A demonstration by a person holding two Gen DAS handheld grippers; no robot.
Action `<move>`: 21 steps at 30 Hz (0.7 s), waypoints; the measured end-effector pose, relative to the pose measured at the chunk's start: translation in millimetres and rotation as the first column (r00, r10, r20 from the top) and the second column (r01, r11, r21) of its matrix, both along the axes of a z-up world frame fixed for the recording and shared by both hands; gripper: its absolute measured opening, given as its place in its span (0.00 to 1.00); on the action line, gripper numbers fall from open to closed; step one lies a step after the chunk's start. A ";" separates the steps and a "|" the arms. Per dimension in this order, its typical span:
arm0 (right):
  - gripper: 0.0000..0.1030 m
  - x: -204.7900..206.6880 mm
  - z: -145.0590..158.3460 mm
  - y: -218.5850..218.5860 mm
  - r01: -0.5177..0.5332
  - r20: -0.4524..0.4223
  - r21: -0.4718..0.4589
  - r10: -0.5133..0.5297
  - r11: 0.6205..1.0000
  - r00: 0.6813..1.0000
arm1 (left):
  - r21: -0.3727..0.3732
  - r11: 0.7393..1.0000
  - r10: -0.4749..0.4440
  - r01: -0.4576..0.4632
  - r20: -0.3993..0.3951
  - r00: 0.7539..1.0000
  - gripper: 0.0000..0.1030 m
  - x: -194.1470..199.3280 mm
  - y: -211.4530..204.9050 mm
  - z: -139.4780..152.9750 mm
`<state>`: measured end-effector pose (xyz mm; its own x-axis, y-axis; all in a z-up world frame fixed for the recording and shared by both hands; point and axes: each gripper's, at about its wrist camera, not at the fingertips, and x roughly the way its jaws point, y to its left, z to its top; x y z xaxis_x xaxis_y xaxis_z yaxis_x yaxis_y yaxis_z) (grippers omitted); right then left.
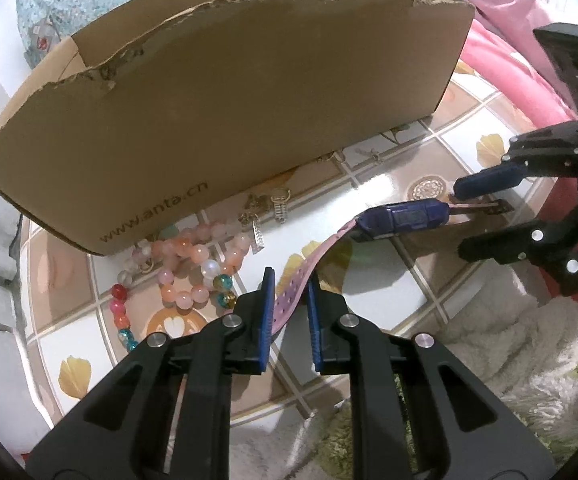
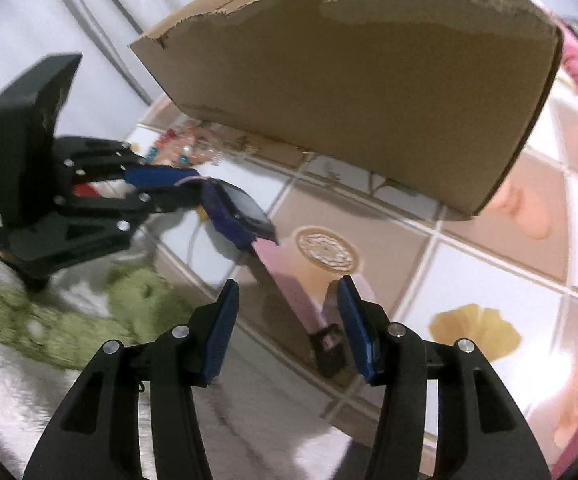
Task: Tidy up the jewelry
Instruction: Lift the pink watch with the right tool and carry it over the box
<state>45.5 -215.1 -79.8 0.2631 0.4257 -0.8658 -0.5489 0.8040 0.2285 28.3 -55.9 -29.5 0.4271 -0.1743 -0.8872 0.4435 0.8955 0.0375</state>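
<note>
A watch with a blue case [image 1: 403,216] and pink strap [image 1: 289,296] hangs above the tiled table. My left gripper [image 1: 291,284] is shut on the perforated strap end. In the right wrist view the watch [image 2: 235,212] hangs from the left gripper [image 2: 193,184], its buckle end [image 2: 327,346] lying between the fingers of my right gripper [image 2: 289,290], which is open around it. The right gripper also shows in the left wrist view [image 1: 459,200]. Bead bracelets [image 1: 185,264] and silver pieces [image 1: 269,212] lie by a torn cardboard box [image 1: 249,112].
The box [image 2: 389,92] stands at the back of the tiled table [image 2: 489,280]. A fluffy white-green mat [image 1: 509,352] lies at the table's near edge. Pink cloth [image 1: 501,60] is at the right.
</note>
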 end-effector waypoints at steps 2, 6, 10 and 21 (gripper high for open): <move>0.38 -0.7 -1.4 3.3 0.010 0.023 -0.028 -0.009 1.000 1.000 | 0.010 1.000 0.000 0.000 0.001 1.000 0.14 0.2 -1.8 -0.8; 0.19 -1.6 -0.4 0.4 0.053 0.074 -0.085 -0.047 0.995 0.996 | 0.026 1.000 0.007 -0.007 0.017 1.000 0.14 2.4 -9.0 -1.6; 0.08 -3.7 -1.0 -1.9 0.102 0.110 -0.093 -0.091 0.990 0.990 | 0.060 0.998 -0.008 0.004 0.061 0.998 0.13 -2.1 -18.0 -3.8; 0.06 -28.5 17.3 5.7 0.160 0.245 -0.119 -0.127 0.980 0.961 | 0.090 0.996 -0.030 0.009 0.225 0.974 0.03 -31.7 -37.5 12.2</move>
<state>17.0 -209.4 -62.5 0.5158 0.2508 -0.8191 -0.4504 0.8928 -0.0103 -3.4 -93.4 -17.3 0.6154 -0.1106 -0.7804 0.4319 0.8755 0.2165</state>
